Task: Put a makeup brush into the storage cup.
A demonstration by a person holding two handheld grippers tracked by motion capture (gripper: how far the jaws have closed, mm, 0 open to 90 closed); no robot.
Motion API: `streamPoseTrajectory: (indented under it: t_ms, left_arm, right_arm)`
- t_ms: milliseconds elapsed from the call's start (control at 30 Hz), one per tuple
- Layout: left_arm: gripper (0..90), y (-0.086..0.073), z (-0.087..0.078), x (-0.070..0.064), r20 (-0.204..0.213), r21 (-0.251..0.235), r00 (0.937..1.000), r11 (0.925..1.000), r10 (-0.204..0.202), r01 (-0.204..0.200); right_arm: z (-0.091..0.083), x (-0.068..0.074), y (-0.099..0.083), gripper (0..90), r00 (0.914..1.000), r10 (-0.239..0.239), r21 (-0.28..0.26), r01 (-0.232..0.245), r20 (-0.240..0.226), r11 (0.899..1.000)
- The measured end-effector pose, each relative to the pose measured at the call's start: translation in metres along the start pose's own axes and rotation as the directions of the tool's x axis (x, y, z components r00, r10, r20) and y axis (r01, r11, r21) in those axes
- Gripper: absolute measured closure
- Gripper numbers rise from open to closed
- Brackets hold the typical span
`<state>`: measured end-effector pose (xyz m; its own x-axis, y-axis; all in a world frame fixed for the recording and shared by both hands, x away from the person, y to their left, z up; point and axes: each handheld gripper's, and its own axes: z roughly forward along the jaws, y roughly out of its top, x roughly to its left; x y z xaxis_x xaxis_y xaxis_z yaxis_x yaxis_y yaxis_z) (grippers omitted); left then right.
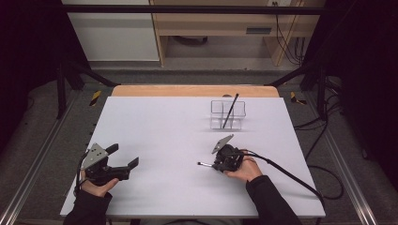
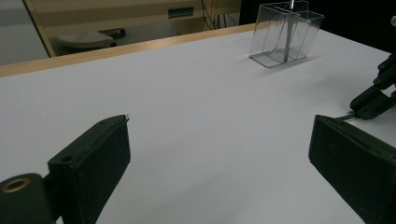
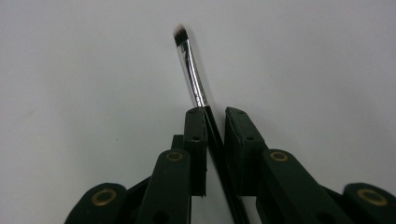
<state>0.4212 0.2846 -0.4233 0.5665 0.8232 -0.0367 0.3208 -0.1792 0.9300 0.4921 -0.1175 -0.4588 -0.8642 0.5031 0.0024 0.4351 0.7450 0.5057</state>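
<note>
The right gripper point(image 3: 215, 116) pinches a thin brush point(image 3: 191, 74) between its jaws, low over the white table point(image 1: 164, 131), with the silver ferrule and dark bristle tip sticking out ahead; in the high view the tip point(image 1: 201, 164) points to the person's left. The grip looks off-centre: the black handle runs slantwise through the jaws and seems pressed mainly against one pad, with a sliver of gap at the other, so the brush could pivot or slip out if the hand swings or tilts quickly. The handle is slim, smooth and glossy, which gives the flat matte pads little to bite on. The left gripper point(image 1: 123, 161) rests near the table's near-left corner with its jaws spread wide and nothing between them. A clear holder point(image 1: 228, 115) with compartments stands toward the far right of the table, with one dark stick-like tool point(image 1: 230, 111) leaning in it. If the brush is bound for that holder, its thin, hard, transparent walls are hard to judge for height, and a tip caught on the rim could tip the light box or knock the leaning tool over. The table top is plain, matte and flat, with a wooden strip at its far edge.
</note>
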Motion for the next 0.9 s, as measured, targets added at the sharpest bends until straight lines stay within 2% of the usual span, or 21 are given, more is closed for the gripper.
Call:
streamPoseTrajectory:
  t_ms: [133,500,600,733,900]
  left_arm:
    - [5.1,0.0,0.0,0.0,0.0,0.0,1.0,1.0,0.0,0.0]
    - [5.1,0.0,0.0,0.0,0.001,0.001,1.0,1.0,0.001,-0.001]
    - [5.1,0.0,0.0,0.0,0.001,-0.004,1.0,1.0,-0.003,0.003]
    - [5.1,0.0,0.0,0.0,0.001,0.001,1.0,1.0,0.0,0.0]
    - [5.1,0.0,0.001,0.0,0.002,0.001,1.0,1.0,0.001,-0.001]
  right_arm:
    - [-0.001,0.001,0.0,83.5,1.0,-0.002,0.006,0.002,-0.007,1.0]
    - [-0.001,0.003,-0.001,83.3,0.9999,0.015,0.004,-0.015,0.007,1.0]
    - [-0.001,0.004,-0.001,75.1,0.9999,0.012,0.001,-0.012,-0.003,1.0]
    - [-0.005,0.006,0.001,71.0,0.9999,0.011,0.014,-0.011,-0.007,1.0]
    - [-0.012,0.001,0.006,67.2,0.9998,0.022,0.047,-0.021,-0.002,0.999]
